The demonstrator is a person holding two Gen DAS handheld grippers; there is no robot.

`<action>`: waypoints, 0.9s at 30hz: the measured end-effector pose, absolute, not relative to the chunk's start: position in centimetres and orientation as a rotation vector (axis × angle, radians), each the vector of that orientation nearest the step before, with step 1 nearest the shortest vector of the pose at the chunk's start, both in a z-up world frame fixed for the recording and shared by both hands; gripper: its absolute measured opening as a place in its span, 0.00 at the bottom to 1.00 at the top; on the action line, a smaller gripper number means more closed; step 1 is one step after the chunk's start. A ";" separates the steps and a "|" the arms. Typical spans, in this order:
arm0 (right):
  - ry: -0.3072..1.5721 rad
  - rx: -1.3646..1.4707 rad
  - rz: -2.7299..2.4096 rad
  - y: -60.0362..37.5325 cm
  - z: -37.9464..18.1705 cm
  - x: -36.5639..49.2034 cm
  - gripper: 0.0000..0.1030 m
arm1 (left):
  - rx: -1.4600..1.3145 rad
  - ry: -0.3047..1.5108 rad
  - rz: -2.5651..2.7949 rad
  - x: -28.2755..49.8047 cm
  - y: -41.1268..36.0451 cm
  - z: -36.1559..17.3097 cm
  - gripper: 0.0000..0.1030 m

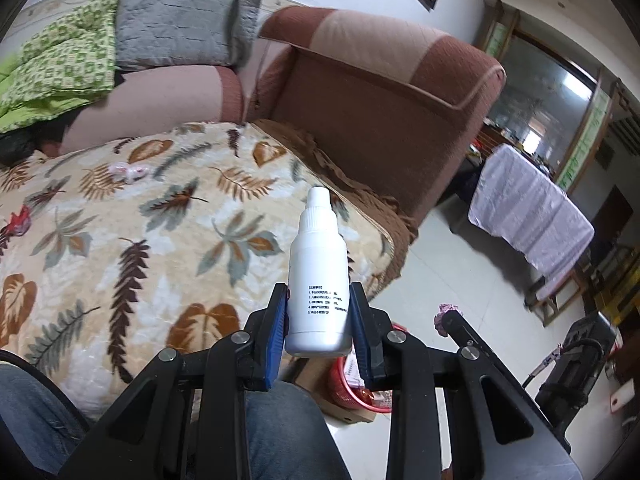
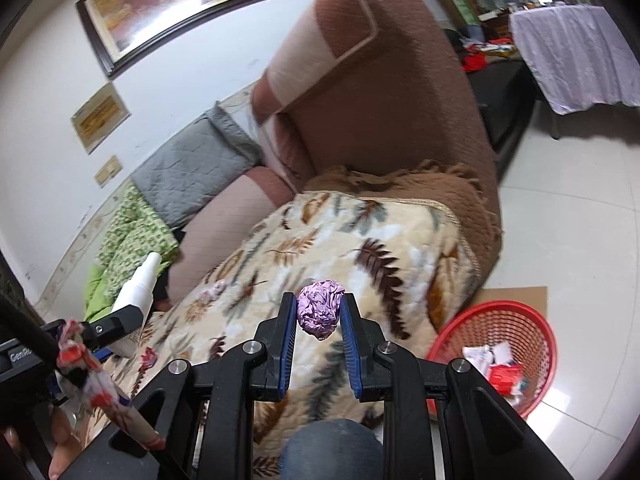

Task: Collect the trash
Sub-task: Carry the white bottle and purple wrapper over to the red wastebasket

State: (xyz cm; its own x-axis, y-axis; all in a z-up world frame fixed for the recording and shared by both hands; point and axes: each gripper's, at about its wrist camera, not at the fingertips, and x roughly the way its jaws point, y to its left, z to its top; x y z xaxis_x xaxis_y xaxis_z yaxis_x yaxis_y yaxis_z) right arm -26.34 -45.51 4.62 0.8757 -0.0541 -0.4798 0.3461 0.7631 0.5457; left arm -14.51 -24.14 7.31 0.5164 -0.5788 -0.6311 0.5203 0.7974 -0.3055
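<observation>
Trash in both grips: white plastic bottle [image 1: 319,280] clamped upright between the blue pads of the left hand-held gripper [image 1: 319,312], cap pointing away, printed text facing the camera, held above the front edge of the leaf-patterned blanket [image 1: 120,240]. Crumpled purple foil wad [image 2: 321,309] pinched near the tips of the right hand-held gripper [image 2: 320,316], jaws closed to the wad's width, also above the blanket. More scraps lying on the blanket: a small pale pink wrapper [image 1: 134,172] toward the back, a red-and-white one [image 1: 20,220] at the left edge. Red mesh basket [image 2: 516,328] on the tiled floor [image 2: 580,240] just beside the blanket's corner, standing on a brown cardboard sheet [image 2: 516,294], with white and red wrappers [image 2: 494,364] already inside. Brown armchair [image 1: 380,92] behind the blanket. Grey quilted cushion [image 1: 176,24] and green patterned cloth [image 1: 60,56] against the wall. Denim-clad knee [image 2: 328,448] below the right jaws.
</observation>
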 end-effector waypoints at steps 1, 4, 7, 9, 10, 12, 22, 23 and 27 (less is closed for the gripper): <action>0.467 0.679 -0.240 -45.9 4.4 -26.6 0.23 | -0.076 0.794 -0.668 -14.6 -24.6 7.1 0.28; 0.482 0.688 -0.268 -46.5 3.9 -27.1 0.23 | -0.061 0.817 -0.687 -15.0 -25.8 6.2 0.28; 0.496 0.692 -0.302 -47.3 3.5 -27.8 0.23 | -0.048 0.849 -0.709 -15.2 -26.9 5.2 0.28; 0.508 0.702 -0.315 -47.9 3.1 -28.0 0.23 | -0.037 0.865 -0.719 -15.3 -27.7 4.5 0.28; 0.511 0.712 -0.317 -48.2 2.9 -28.2 0.23 | -0.032 0.872 -0.724 -15.3 -28.0 4.3 0.28; 0.514 0.726 -0.328 -48.7 2.6 -28.5 0.23 | -0.023 0.891 -0.735 -15.4 -28.7 3.6 0.28; 0.534 0.752 -0.379 -50.1 1.5 -29.4 0.23 | 0.031 0.930 -0.767 -15.9 -31.6 1.7 0.28; 0.534 0.754 -0.381 -50.3 1.4 -29.5 0.23 | 0.032 0.935 -0.768 -15.8 -31.8 1.5 0.28; 0.536 0.756 -0.403 -50.6 1.2 -29.9 0.23 | 0.042 0.961 -0.774 -15.7 -32.4 0.6 0.28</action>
State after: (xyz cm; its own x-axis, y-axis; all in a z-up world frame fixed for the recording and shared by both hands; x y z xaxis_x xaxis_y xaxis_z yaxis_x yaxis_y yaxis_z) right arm -29.86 -50.63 1.16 0.7939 -0.1518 -0.5889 0.5236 0.6630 0.5350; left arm -15.75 -32.41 0.63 0.3303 -0.5745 -0.7489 0.6096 0.7356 -0.2954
